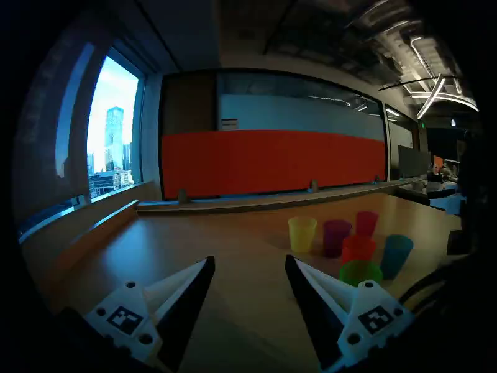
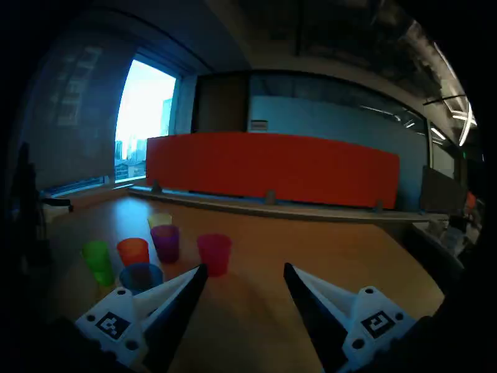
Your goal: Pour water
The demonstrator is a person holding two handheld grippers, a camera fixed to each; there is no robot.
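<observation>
The left gripper is held open over the wooden table, its fingers spread wide with nothing between them. Ahead and to the right of its fingers, six plastic cups are clustered upright on the table. A green cup is nearest, an orange cup stands just behind it and a blue cup beside them. A yellow cup, a purple cup and a pink cup are set farther back. The right gripper is likewise held open and empty. In the right gripper view the cups are found ahead and to the left of its fingers. A red partition is set along the table's far edge, with a window to its left.
</observation>
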